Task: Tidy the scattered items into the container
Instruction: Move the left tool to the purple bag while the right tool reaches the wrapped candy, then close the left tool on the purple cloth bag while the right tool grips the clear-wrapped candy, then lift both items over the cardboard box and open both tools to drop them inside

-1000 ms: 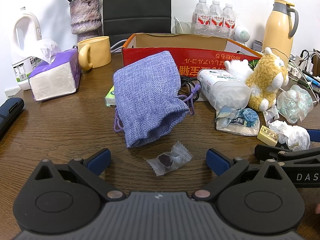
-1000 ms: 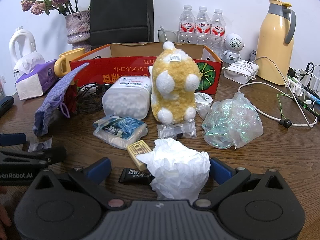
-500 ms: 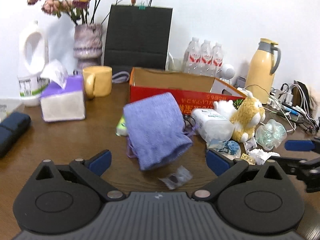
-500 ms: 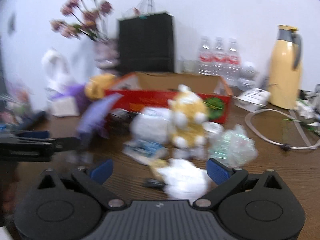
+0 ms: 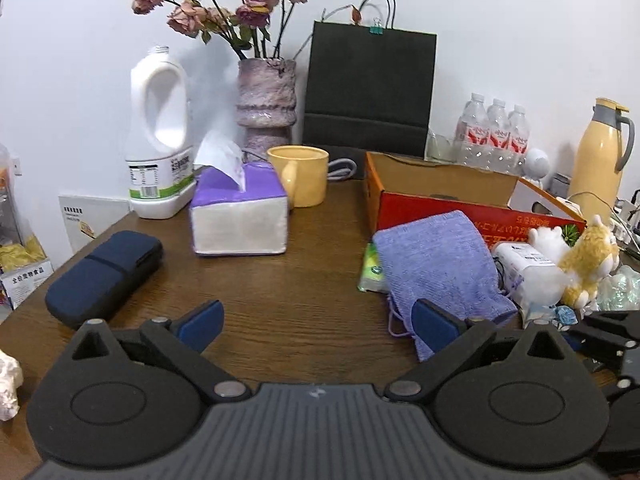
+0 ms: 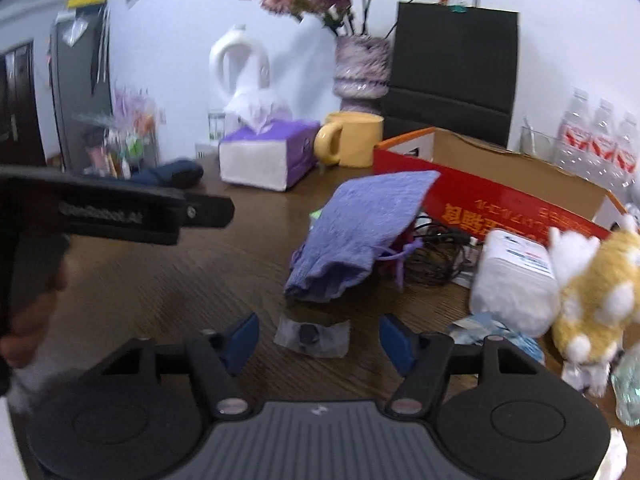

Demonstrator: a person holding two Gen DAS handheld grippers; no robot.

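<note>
Left wrist view, left to right. Dark blue zip case (image 5: 105,276), soft-cornered, matte, at 9 o'clock on the wood-grain table (image 5: 288,280). White plastic jug (image 5: 160,136) behind it. Purple-topped tissue pack (image 5: 240,216), squashy, one sheet standing up. Yellow mug (image 5: 300,174), glazed, handle toward the camera. Rough mauve vase (image 5: 266,100) of dried roses at 12 o'clock; black paper bag (image 5: 370,88) beside it. Red cardboard box (image 5: 440,196), open top, at 1 o'clock. Lavender woven pouch (image 5: 440,268), coarse weave, slumped against the box front. Fuzzy yellow plush toy (image 5: 588,264) at 3 o'clock.

Left gripper (image 5: 316,322): blue-padded jaws wide apart, bare table between them. The right pad overlaps the pouch's lower edge in view; contact cannot be told. It points slightly downward.

Right wrist view, blurred. Left gripper body at 9 o'clock, a hand (image 6: 28,320) wrapped round its grip. Right gripper (image 6: 318,338) angled down at the table, jaws half spread and closing. Small clear crinkled candy wrapper (image 6: 312,336), dark sweet inside, lies flat on the table dead centre between the pads, touching neither. The pouch lies just beyond it, at 12 o'clock.
</note>
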